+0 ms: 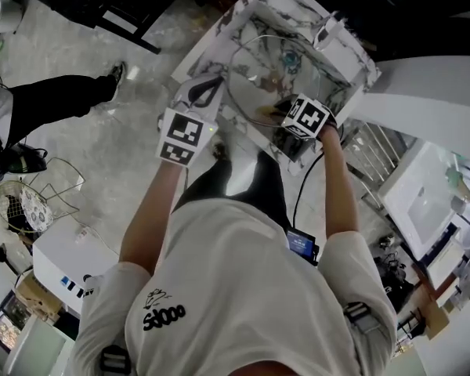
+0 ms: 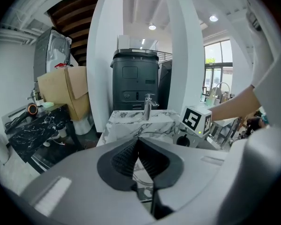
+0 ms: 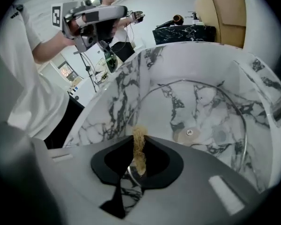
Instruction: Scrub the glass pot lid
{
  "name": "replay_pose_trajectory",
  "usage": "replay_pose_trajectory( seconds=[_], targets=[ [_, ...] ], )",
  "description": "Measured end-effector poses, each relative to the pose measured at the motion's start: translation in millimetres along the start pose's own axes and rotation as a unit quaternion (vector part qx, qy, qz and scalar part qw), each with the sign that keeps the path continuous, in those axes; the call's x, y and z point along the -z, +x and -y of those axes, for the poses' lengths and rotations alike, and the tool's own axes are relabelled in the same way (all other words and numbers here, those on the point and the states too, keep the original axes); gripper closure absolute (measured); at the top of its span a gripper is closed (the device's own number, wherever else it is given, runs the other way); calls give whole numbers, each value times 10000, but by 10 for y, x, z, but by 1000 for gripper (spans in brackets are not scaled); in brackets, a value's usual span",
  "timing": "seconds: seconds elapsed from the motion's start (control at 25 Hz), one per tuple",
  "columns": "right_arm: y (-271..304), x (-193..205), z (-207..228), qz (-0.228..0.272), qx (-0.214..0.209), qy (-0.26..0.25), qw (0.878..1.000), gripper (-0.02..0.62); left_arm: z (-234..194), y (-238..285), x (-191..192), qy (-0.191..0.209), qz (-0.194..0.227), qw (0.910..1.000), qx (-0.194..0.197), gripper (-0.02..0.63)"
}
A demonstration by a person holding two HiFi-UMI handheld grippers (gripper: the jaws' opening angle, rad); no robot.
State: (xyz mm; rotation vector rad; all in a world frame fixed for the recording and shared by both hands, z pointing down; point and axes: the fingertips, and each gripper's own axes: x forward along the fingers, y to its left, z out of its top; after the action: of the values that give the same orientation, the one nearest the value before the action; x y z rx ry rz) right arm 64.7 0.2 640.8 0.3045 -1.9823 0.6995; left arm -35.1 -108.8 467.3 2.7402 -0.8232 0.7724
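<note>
With scrubber (image 3: 139, 150) pinched in right gripper (image 3: 137, 143) jaws and lid (image 3: 203, 114) rim clamped in left gripper (image 2: 138, 145) jaws, risked glass slipping under hard pressure.

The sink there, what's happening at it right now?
A person stands at a marble sink with a gripper in each hand. A glass lid sits in the basin. The right gripper is shut on a tan scrubber over the lid. The left gripper is shut beside the lid's edge; whether it grips the rim is unclear.
</note>
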Motion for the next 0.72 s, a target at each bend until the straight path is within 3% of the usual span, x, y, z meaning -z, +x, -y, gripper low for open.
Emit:
replay_pose_trajectory(
  seconds=[0.4,0.72],
  targets=[
    [-142,19,1081,-77,1463,-127,9891,540,-69,327,31,-294,-287,9986,-346,595],
    [-395,-33,1736,249,2690,-175,9627,537,-58,638,-21,-431,-317,9975,-455,595]
  ],
)
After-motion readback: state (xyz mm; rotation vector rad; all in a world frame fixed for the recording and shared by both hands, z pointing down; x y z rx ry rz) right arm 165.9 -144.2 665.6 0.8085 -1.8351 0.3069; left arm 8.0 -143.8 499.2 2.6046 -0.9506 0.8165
